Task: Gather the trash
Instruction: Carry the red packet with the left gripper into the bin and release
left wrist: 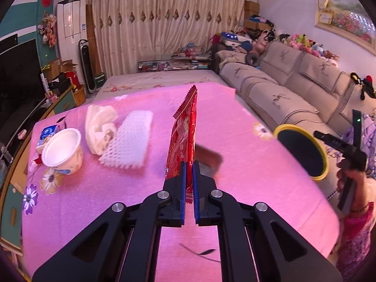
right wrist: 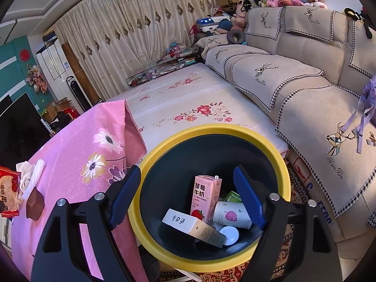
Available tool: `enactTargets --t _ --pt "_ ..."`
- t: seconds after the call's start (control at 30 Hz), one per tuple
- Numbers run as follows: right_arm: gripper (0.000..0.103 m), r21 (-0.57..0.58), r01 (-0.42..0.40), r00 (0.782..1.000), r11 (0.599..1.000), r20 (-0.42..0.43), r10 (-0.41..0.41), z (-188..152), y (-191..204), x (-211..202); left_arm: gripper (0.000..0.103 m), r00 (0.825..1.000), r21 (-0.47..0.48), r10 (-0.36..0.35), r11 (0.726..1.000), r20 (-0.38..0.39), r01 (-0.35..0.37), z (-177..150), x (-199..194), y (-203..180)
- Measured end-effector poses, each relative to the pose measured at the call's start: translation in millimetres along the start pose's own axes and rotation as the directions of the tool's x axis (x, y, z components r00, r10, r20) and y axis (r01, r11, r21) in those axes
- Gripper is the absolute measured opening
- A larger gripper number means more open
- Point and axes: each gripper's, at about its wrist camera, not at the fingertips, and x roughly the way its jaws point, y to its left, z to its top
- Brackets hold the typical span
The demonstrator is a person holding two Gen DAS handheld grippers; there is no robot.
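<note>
Your left claw (left wrist: 189, 164) grips the red wrapper (left wrist: 182, 136) upright at centre frame, above the pink counter (left wrist: 246, 188). Your right claw (right wrist: 188, 197) gapes wide, empty, over the yellow-rimmed bin (right wrist: 285, 178) at lower centre.

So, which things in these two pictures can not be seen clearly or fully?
- Left wrist view: the brown tray is blurred and partly behind the red wrapper.
- Left wrist view: the bin interior is only dark.
- Right wrist view: the green carton is mostly covered by the white cup.
</note>
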Motion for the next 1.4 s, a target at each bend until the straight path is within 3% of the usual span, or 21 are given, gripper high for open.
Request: enactTargets --t 0.27,0.63,0.83,1.2,1.23,1.33,1.4 --pt "0.077 0.016 0.011 1.0 1.0 0.027 -0.011 2.8 -25.5 -13.6 0.006 0.989 0.068 -0.145 0.987 -0.008 0.145 17.4 9.3 -89.7" --pt "0.077 0.019 0.071 0.996 0.997 0.048 -0.072 0.7 -71.8 -33.6 0.006 0.936 0.133 -0.329 0.929 -0.122 0.344 45.7 80.4 -223.3" --pt "0.077 0.049 0.088 0.994 0.995 0.056 -0.09 -2.2 -98.2 -40.5 0.006 0.917 0.139 -0.346 0.916 -0.198 0.375 49.9 133.6 -280.0" --pt "0.077 0.075 0.091 0.995 0.993 0.04 -0.094 -5.6 -123.5 -33.1 0.007 0.921 0.163 -0.294 0.926 -0.255 0.34 56.3 200.1 -336.7" --pt "0.077 0.076 0.09 0.995 0.993 0.04 -0.093 -6.0 -123.7 -33.0 0.01 0.923 0.161 -0.288 0.929 -0.254 0.334 55.3 202.9 -338.9" --pt "0.077 0.08 0.092 0.995 0.993 0.039 -0.096 -8.2 -124.6 -34.0 0.034 0.928 0.149 -0.277 0.936 -0.247 0.319 54.1 205.0 -338.4" --pt "0.077 0.083 0.095 0.994 0.992 0.038 -0.098 -9.9 -124.7 -35.3 0.036 0.934 0.145 -0.272 0.94 -0.232 0.31 51.4 197.1 -328.4"
